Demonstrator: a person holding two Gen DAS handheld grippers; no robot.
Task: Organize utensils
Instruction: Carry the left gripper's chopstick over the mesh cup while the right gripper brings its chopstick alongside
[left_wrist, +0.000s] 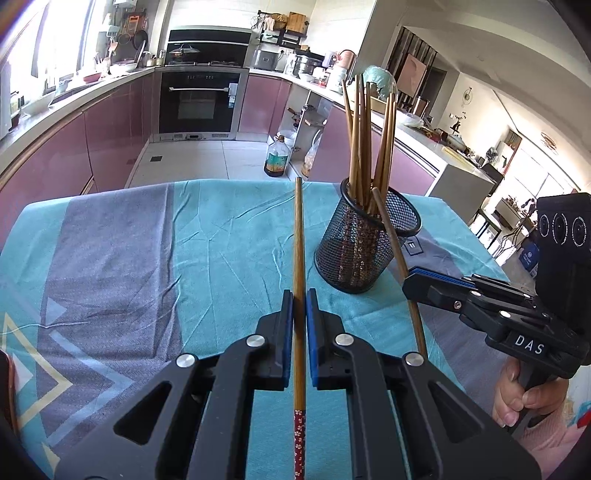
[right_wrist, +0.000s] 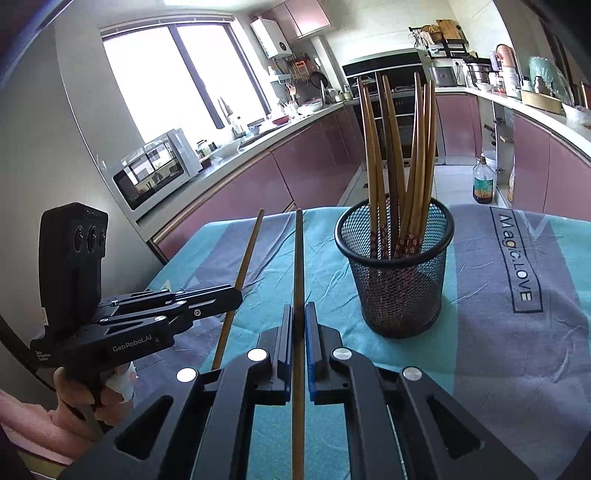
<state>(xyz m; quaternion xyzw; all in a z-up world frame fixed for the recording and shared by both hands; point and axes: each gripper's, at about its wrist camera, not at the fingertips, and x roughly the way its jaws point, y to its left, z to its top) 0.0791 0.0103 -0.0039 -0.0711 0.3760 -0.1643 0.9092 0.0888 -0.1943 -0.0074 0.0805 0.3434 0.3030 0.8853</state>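
On my right gripper (left_wrist: 410, 286), seen from the left wrist, white letters read "DAS". From the right wrist, my left gripper (right_wrist: 236, 295) shows "GenRobot.AI" in white along its side, with small print low on the body that looks like "Data Acquisition System", too fine to be sure. The cloth (right_wrist: 517, 332) on the table carries "Magic.LOVE" in a dark outlined box. The bottle (right_wrist: 483, 182) has a label I can't read.

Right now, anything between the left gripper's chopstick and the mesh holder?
Nothing: left wrist view shows only bare tablecloth between the left gripper's chopstick and the mesh holder.
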